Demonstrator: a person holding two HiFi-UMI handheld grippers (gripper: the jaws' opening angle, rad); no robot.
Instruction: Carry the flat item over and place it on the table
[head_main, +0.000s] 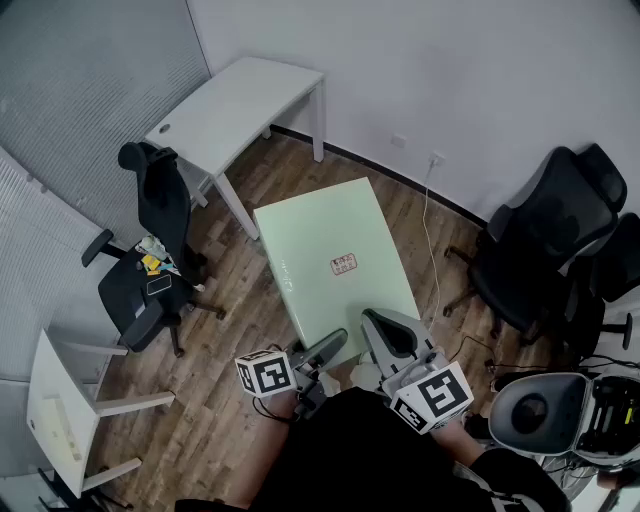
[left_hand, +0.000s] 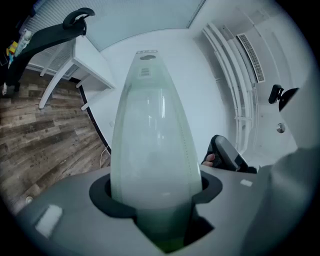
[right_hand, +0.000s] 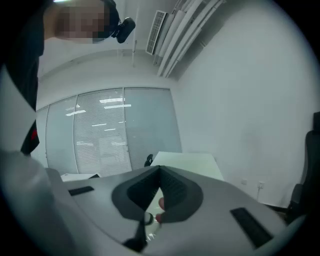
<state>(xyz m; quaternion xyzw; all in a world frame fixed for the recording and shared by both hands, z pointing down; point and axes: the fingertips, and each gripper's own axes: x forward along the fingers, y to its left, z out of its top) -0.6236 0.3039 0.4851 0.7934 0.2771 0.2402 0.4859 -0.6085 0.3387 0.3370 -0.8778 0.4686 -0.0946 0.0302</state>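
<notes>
Left tongs: your left gripper (head_main: 333, 347) is clamped on the near edge of the pale green board (head_main: 322, 240), close to its near left corner. In the left gripper view the jaws stand fairly wide with the board filling the gap between them.
Right tongs: your right gripper (head_main: 386, 332) grips the same near edge, further right. Its jaws are nearly together, with only the thin edge between them.
Board: you hold it up flat over the wooden floor (head_main: 225, 330), touching nothing but the two grippers. It reaches away from you.
Label: a small red-and-white sticker (head_main: 343, 264) sits on the board's top face, in the near half.
Left side: a black office chair (head_main: 150, 255) with small items on its seat.
Right side: more black chairs (head_main: 545, 240) by the wall.
Table: the white table (head_main: 235, 100) stands beyond the board's far left corner, well apart from it.
</notes>
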